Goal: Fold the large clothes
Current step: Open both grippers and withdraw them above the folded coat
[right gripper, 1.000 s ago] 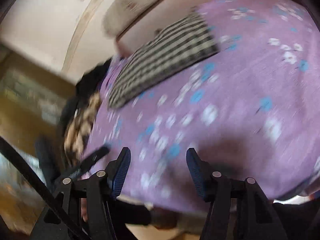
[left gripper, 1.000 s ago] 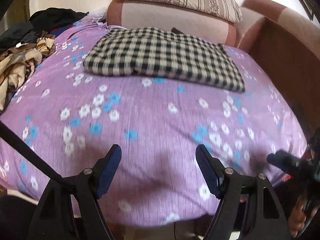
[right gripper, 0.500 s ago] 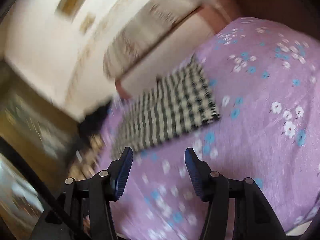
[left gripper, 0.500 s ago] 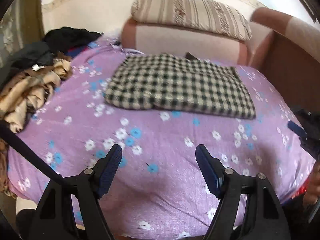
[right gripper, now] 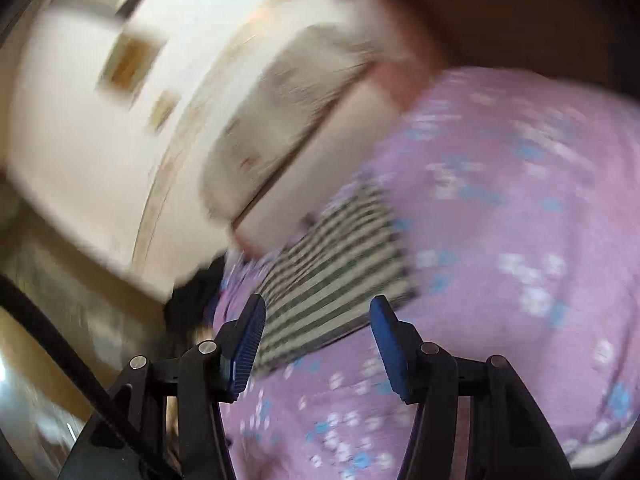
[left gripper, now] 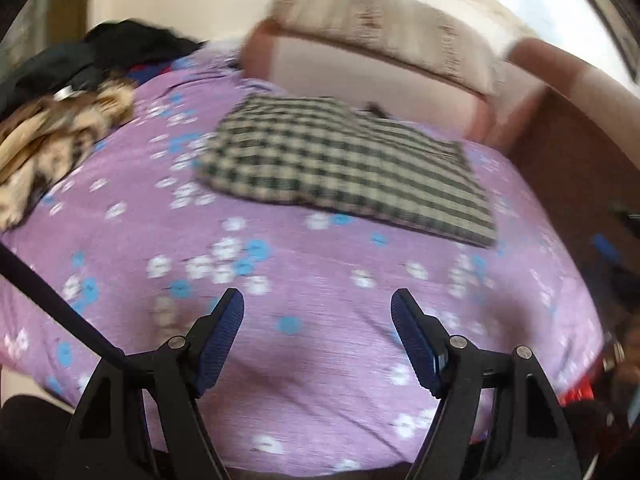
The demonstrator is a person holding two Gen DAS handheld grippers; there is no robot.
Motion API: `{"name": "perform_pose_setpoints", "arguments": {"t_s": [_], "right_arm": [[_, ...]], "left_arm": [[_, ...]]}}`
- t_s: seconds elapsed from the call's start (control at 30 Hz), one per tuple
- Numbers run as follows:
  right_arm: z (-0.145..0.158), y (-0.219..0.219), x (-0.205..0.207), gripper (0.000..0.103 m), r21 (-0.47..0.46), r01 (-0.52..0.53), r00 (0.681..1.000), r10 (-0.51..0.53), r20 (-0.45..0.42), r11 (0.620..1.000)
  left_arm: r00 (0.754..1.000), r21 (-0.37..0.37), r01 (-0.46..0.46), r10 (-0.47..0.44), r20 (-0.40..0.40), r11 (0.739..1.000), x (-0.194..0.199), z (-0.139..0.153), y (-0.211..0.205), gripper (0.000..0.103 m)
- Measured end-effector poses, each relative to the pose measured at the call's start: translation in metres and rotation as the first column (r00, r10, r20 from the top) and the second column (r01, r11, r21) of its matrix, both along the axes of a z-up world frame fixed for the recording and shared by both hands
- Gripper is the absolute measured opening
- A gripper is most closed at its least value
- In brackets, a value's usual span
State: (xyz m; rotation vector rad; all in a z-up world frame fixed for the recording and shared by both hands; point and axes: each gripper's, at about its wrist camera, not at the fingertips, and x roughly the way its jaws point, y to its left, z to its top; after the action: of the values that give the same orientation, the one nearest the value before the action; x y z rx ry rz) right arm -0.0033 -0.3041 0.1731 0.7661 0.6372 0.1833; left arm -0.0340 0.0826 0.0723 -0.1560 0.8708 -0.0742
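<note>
A folded black-and-cream checked garment (left gripper: 344, 164) lies flat on the purple flowered bedsheet (left gripper: 320, 292), toward the back. It also shows blurred in the right wrist view (right gripper: 332, 276). My left gripper (left gripper: 318, 320) is open and empty, above the sheet's near part, well short of the garment. My right gripper (right gripper: 318, 332) is open and empty, tilted, with the garment's near edge showing between its fingers.
A heap of unfolded clothes, tan patterned (left gripper: 48, 148) and black (left gripper: 120, 48), lies at the bed's left side. A striped pillow (left gripper: 384, 28) rests on the pink headboard cushion (left gripper: 360, 76). A brown wooden side panel (left gripper: 580, 168) stands at the right.
Both views have shifted and blurred. The left gripper has moved closer over the sheet. The right gripper has swung so the garment now sits between its fingers. Both stay open.
</note>
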Motion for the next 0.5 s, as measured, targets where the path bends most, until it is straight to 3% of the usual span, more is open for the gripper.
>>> {"name": "perform_pose_setpoints", "arguments": {"t_s": [0.07, 0.2, 0.3, 0.37, 0.5], "right_arm": [[0.011, 0.050, 0.018, 0.060, -0.110, -0.156, 0.988, 0.156, -0.017, 0.982], [-0.011, 0.140, 0.025, 0.060, -0.233, -0.421, 0.907, 0.403, -0.123, 0.877], [-0.035, 0.177, 0.022, 0.060, -0.284, -0.502, 0.865, 0.464, -0.192, 0.817], [-0.039, 0.173, 0.021, 0.060, -0.285, -0.483, 0.875, 0.445, -0.191, 0.828], [-0.037, 0.113, 0.017, 0.062, -0.189, -0.305, 0.949, 0.281, -0.145, 0.933]], "left_arm": [[0.997, 0.001, -0.073, 0.073, -0.010, 0.997, 0.003, -0.004, 0.021, 0.075], [0.977, -0.009, -0.208, 0.207, -0.047, 0.978, 0.008, -0.012, 0.064, 0.075], [0.959, -0.030, -0.279, 0.277, -0.061, 0.960, 0.006, -0.017, 0.089, 0.075], [0.953, -0.034, -0.299, 0.296, -0.059, 0.954, 0.004, -0.017, 0.095, 0.075], [0.971, -0.033, -0.237, 0.236, -0.030, 0.971, -0.001, -0.014, 0.073, 0.075]]}}
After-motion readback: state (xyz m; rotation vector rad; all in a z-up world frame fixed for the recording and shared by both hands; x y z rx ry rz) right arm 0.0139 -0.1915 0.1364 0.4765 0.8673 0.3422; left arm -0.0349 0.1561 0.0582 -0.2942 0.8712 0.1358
